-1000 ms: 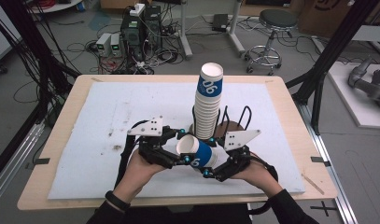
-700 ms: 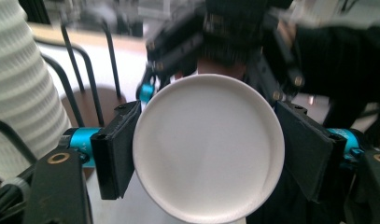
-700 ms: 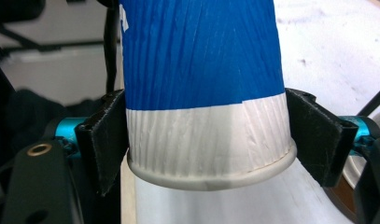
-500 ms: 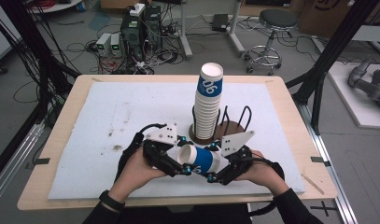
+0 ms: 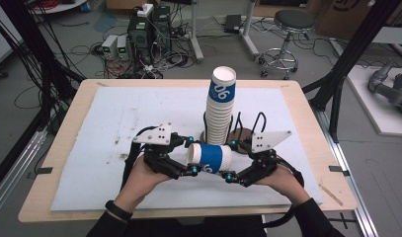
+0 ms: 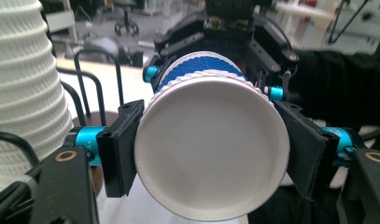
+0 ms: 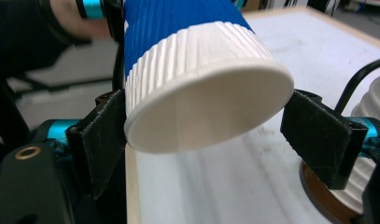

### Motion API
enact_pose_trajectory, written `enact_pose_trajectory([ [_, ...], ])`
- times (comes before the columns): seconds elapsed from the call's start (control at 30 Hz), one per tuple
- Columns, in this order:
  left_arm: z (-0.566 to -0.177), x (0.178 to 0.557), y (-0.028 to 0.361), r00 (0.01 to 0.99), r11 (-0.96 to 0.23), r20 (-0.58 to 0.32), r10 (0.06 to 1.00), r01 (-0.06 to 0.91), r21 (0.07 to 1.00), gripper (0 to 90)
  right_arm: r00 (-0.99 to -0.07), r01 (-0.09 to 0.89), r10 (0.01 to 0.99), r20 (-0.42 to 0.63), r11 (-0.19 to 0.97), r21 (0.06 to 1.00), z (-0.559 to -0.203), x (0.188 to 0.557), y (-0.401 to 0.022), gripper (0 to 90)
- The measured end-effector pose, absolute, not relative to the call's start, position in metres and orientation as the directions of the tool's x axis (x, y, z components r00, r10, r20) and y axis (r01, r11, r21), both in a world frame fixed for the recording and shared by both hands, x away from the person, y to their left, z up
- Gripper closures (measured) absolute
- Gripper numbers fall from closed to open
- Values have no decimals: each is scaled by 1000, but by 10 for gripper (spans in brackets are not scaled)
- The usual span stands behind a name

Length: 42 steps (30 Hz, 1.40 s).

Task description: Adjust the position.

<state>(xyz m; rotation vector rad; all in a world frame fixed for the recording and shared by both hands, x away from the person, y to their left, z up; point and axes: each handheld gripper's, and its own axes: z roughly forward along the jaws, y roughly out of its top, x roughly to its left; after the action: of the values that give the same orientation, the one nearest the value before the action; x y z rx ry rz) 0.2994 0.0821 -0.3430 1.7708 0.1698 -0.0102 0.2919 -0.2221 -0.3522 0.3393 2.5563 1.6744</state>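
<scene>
Cables and a stool crowd the floor behind the counter (image 5: 307,113). High view: a cup (image 5: 212,158) lies sideways at lower centre before the cup stack (image 5: 220,113). Left gripper view: the left claw (image 6: 211,161) clamps its wide end. Right gripper view: the right claw (image 7: 215,133), jaws just widened, stands open around the narrow end, touching one side.

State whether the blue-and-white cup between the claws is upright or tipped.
Tipped: the cup lies sideways, off the table, between the left claw and right claw, mouth toward the left one.
</scene>
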Motion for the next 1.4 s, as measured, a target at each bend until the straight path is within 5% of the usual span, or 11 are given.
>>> enact_pose_trajectory([
  [0.3, -349, 300, 82, 987, -137, -115, 108, 129, 982, 292, -967, 186, 225, 117, 318, 929, -353, 293, -219, 163],
  [0.8, -338, 295, 75, 978, -340, -101, 180, 158, 927, 224, -970, 59, 236, -50, 436, 898, -343, 287, -220, 187],
  [1.03, -344, 296, 71, 985, -405, -82, 153, 139, 904, 305, -974, 40, 217, -68, 458, 888, -345, 285, -216, 199],
  [1.4, -343, 294, 70, 987, -439, -76, 141, 131, 889, 225, -974, 56, 220, -46, 438, 897, -346, 286, -218, 200],
])
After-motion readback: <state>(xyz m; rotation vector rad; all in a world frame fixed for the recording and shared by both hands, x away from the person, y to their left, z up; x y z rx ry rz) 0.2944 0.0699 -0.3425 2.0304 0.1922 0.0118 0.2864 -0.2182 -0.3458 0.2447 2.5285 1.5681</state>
